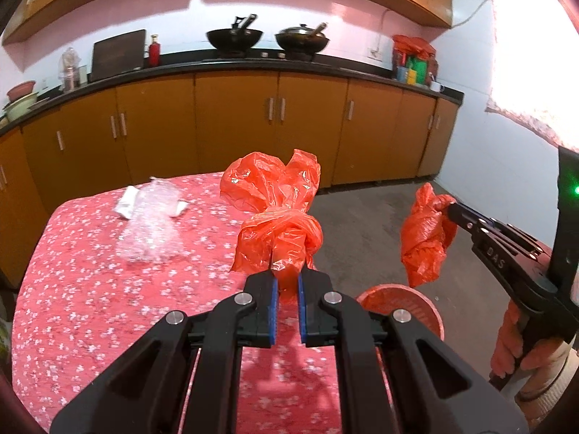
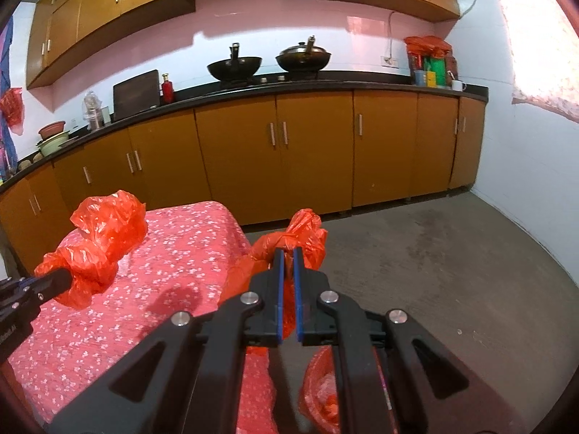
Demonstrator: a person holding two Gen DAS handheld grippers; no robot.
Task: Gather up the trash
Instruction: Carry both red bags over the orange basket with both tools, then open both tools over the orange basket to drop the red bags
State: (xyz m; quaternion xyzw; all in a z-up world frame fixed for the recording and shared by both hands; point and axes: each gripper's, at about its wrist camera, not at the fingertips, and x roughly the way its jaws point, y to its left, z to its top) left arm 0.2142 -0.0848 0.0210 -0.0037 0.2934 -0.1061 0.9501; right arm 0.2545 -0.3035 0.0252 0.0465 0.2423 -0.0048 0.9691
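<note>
Both tools are clamped on crumpled orange plastic. The left tool (image 1: pixel 287 282) pinches a knotted orange bag (image 1: pixel 277 213) between its blue pads, the bag bunching up and out past the fingertips, held above the counter's near right part. The right tool (image 2: pixel 287 264) grips a second orange bag (image 2: pixel 307 231); from the left camera that bag (image 1: pixel 425 238) hangs at about 3 o'clock, off the counter's edge and over the floor (image 2: pixel 434 253).

Below the right tool, at 5 o'clock in the left view, sits a round red bin (image 1: pixel 416 307), its rim just beside the counter's right edge. From the right camera, orange plastic shows low down beneath the fingers, blurred, so I cannot tell whether it is a bin liner or more trash.

The counter (image 1: pixel 90 307) wears a pink flowered cloth. Toward its far left, at 10 o'clock from the left tool, lies a clear crinkled wrapper (image 1: pixel 152 224) with a white scrap (image 1: pixel 126 202) touching its far side.

Farther off, brown cabinets (image 2: pixel 275 152) run under a black worktop carrying two woks (image 2: pixel 235 65).
</note>
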